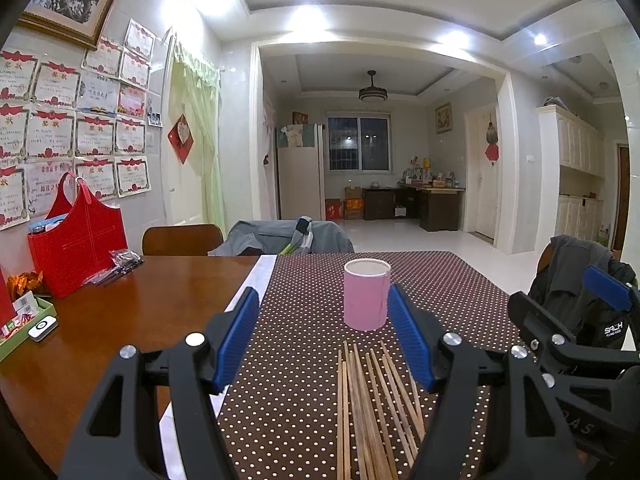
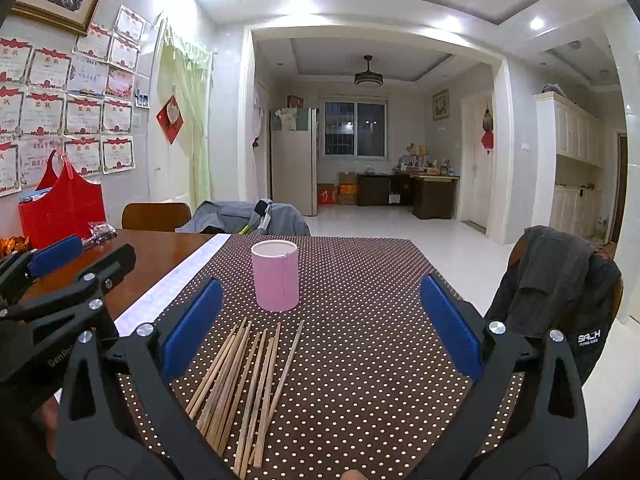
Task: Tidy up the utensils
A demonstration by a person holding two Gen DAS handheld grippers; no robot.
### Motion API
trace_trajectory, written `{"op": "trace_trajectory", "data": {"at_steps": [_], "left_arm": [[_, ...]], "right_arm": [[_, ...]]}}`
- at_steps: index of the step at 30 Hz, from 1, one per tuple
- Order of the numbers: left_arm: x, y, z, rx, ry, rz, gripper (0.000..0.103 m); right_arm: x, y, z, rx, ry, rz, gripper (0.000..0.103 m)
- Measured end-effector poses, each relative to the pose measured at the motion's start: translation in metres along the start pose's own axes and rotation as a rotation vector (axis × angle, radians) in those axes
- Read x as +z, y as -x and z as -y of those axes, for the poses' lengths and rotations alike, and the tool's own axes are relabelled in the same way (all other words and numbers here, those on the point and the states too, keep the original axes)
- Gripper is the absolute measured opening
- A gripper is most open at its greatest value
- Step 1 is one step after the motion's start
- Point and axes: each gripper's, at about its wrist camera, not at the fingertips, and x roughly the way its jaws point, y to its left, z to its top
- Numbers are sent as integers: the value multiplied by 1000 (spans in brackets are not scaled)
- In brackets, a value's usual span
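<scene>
Several wooden chopsticks [image 1: 372, 408] lie loose on the brown polka-dot cloth [image 1: 460, 292], near the table's front. A pink cylindrical cup [image 1: 366, 294] stands upright just beyond them. My left gripper [image 1: 324, 312] is open and empty, held above the chopsticks with the cup between its blue pads. In the right wrist view the chopsticks [image 2: 240, 384] lie left of centre and the cup [image 2: 276, 276] stands behind them. My right gripper [image 2: 320, 312] is open and empty above the cloth [image 2: 380, 320]. Each gripper shows at the other view's edge.
A red bag [image 1: 76, 252], a green tray [image 1: 24, 328] with small items and a plastic packet [image 1: 120, 262] sit on the bare wood at the left. Chairs draped with jackets [image 1: 580, 296] stand at the far and right sides of the table.
</scene>
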Motion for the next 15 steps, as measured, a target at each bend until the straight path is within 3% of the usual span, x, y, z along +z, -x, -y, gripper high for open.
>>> {"op": "trace_trajectory", "data": {"at_steps": [9,12,15], "left_arm": [[7,-39,-10,-67,-12,-91,66],[7,-65,-13,-102,-19,-203,66],[-1,-100,-16,-147,-15,-367,66]], "right_arm": [[5,-34,-1,55,2,-80,97],[3,-57,3,87,-24,-166,97],[-4,-86,7,119,-42,-284,97]]}}
